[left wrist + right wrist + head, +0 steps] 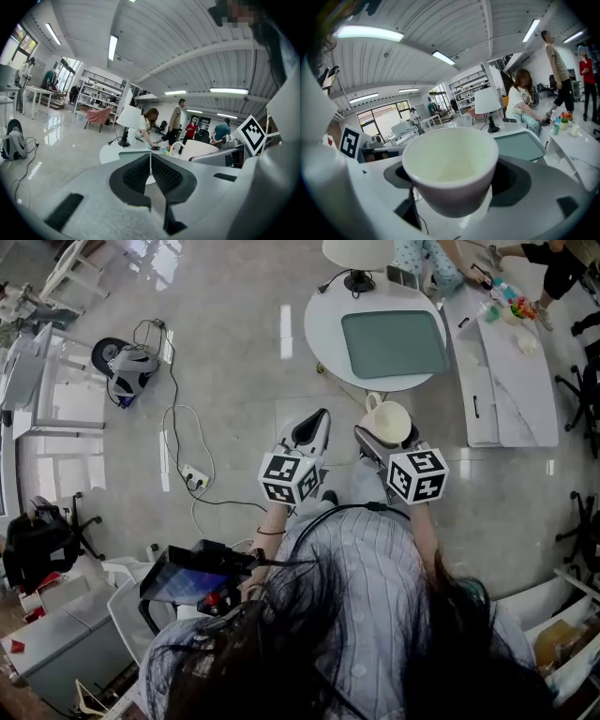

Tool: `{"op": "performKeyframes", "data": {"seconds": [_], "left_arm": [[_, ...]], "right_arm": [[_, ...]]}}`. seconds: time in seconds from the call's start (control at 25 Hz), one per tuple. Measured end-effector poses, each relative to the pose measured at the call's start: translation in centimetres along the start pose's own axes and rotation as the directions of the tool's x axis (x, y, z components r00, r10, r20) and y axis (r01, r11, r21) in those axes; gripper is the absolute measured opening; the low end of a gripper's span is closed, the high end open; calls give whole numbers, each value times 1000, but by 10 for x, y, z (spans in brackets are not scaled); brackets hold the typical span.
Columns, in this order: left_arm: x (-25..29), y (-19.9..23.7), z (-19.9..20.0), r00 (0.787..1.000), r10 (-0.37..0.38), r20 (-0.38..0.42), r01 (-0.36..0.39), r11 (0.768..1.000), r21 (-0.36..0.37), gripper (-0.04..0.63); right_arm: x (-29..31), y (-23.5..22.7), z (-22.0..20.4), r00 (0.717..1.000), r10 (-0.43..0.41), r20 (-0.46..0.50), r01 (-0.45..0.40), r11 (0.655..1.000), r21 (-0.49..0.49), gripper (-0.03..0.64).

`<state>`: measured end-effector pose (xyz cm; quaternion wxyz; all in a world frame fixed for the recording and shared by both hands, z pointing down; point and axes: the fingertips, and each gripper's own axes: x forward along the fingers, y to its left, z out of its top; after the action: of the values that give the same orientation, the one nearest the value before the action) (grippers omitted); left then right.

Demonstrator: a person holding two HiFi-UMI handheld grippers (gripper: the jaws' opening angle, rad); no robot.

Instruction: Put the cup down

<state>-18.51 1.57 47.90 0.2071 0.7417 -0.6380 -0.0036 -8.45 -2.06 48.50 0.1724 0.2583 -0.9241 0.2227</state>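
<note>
Currently my right hand-held gripper (382, 435) is clamped round the empty cup (450, 164), kept upright to land on its base, just short of the round bench (323, 329); my left hand-held gripper (150, 164), closed on nothing, idles farther from the bench.

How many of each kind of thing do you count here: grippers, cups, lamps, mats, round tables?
grippers: 2 (left gripper, right gripper)
cup: 1
lamp: 1
green mat: 1
round table: 1
Total: 6
</note>
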Motion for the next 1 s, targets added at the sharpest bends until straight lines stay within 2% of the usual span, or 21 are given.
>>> {"op": "performKeyframes", "data": {"seconds": [0.32,0.6,0.8,1.0], "left_arm": [[74,-16,10,999,-22,-48,23,1000,18,17],[129,-28,15,995,-36,-94,40,999,34,17],[162,-31,25,994,-29,-108,37,996,76,17],[192,-30,34,994,-16,-106,25,996,88,17]], "right_arm": [[20,-58,29,1000,15,-10,-15,1000,17,443],[27,-113,43,1000,-6,-12,7,998,65,443],[29,-150,51,1000,-25,-3,26,994,106,443],[36,-179,55,1000,-24,-5,25,992,126,443]]}}
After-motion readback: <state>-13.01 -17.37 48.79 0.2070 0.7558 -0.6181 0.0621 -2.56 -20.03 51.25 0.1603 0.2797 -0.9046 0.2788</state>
